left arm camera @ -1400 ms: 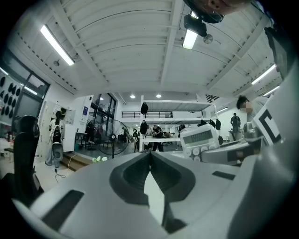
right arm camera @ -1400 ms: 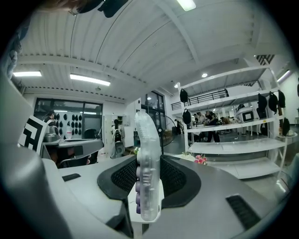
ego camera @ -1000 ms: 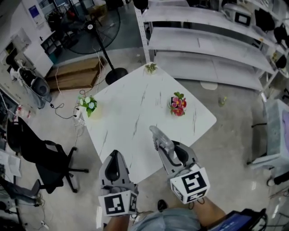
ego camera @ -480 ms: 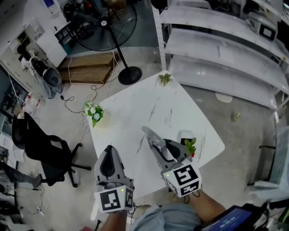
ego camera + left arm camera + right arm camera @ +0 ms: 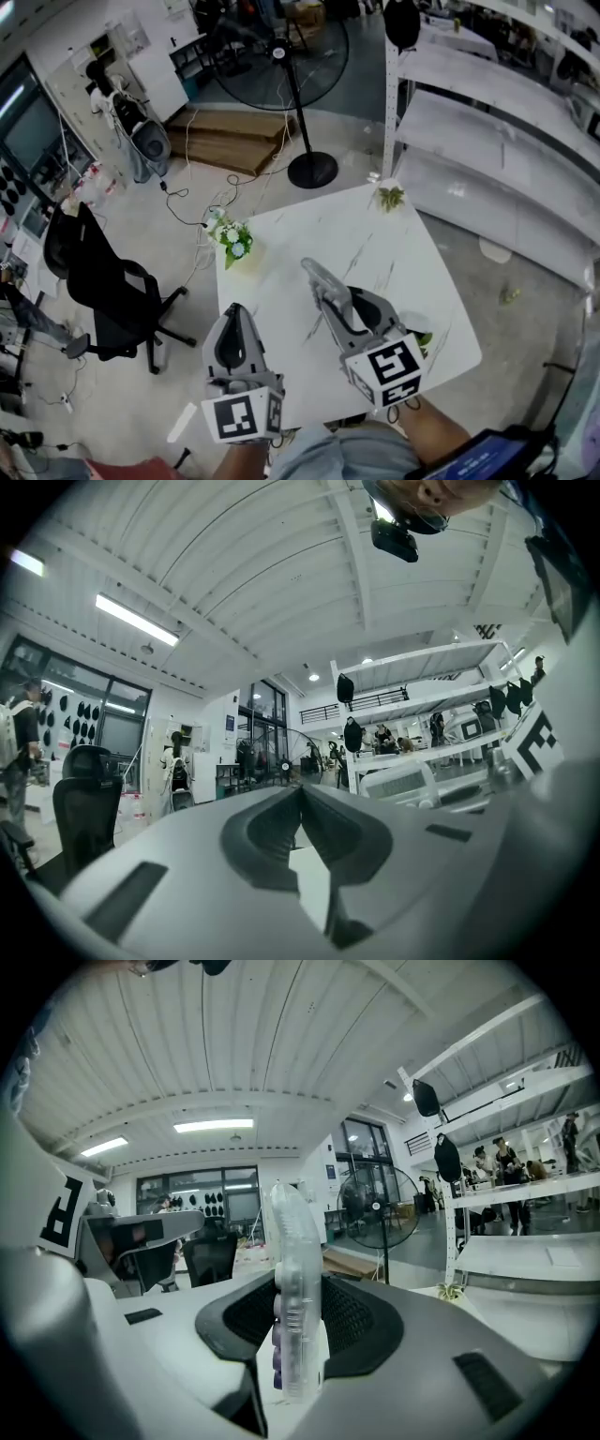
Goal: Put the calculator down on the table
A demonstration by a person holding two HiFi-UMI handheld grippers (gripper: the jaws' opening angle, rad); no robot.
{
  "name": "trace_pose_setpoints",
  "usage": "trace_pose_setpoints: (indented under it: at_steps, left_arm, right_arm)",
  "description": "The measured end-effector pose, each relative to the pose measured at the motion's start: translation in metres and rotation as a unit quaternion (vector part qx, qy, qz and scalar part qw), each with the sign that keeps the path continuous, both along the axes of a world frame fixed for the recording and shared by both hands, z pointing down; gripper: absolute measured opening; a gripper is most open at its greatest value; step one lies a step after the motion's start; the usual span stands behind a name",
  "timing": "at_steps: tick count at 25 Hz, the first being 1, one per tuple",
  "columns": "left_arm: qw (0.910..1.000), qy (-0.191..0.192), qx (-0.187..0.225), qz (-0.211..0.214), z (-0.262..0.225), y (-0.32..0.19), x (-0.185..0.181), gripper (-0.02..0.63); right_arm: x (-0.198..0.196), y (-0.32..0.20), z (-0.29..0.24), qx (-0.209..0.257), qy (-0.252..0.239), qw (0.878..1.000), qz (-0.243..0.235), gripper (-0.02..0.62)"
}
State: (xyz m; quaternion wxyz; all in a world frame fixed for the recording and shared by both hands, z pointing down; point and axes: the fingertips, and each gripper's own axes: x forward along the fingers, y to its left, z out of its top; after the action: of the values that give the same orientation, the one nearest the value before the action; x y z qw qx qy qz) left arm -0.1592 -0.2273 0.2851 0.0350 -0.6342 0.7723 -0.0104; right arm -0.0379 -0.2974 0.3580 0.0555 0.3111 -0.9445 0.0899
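Observation:
In the right gripper view a clear plastic calculator [image 5: 293,1297] with purple keys stands on edge between the jaws of my right gripper [image 5: 298,1335], which is shut on it. In the head view the calculator [image 5: 317,277] sticks out ahead of that gripper [image 5: 336,307], held above the near part of the white marble table [image 5: 309,230]. My left gripper [image 5: 235,317] hovers over the table's near left edge with its jaws together and nothing in them. Its own view shows the tips [image 5: 302,791] meeting, and the calculator [image 5: 403,782] off to the right.
On the table stand white flowers [image 5: 232,240] at the left corner and a small plant [image 5: 390,197] at the far corner. A pot with red flowers [image 5: 422,339] peeks from behind my right gripper. A black chair [image 5: 103,291], a standing fan [image 5: 300,56] and grey shelves [image 5: 506,141] surround the table.
Both grippers have swung sideways along the table's near edge with the view turning. The red flower pot has slid behind the right gripper. The hold on the calculator is unchanged.

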Motion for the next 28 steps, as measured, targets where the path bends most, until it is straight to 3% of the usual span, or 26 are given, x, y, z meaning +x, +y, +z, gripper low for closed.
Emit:
trace_pose_setpoints:
  at_steps: [5, 14, 24, 28]
  left_arm:
    - [0.9998, 0.010, -0.013, -0.013, 0.015, -0.008, -0.020, 0.008]
    - [0.9955, 0.042, -0.081, -0.024, 0.071, -0.020, -0.049, 0.008]
    - [0.9890, 0.062, -0.132, -0.028, 0.122, -0.021, -0.070, 0.008]
    - [0.9863, 0.070, -0.146, -0.031, 0.140, -0.023, -0.078, 0.008]
  right_arm:
    - [-0.023, -0.005, 0.022, -0.021, 0.015, 1.000, -0.018, 0.144]
    - [-0.051, -0.001, 0.102, -0.104, 0.062, 0.992, -0.030, 0.144]
    - [-0.067, 0.028, 0.184, -0.215, 0.100, 0.970, -0.048, 0.145]
    - [-0.074, 0.031, 0.198, -0.252, 0.084, 0.963, -0.052, 0.146]
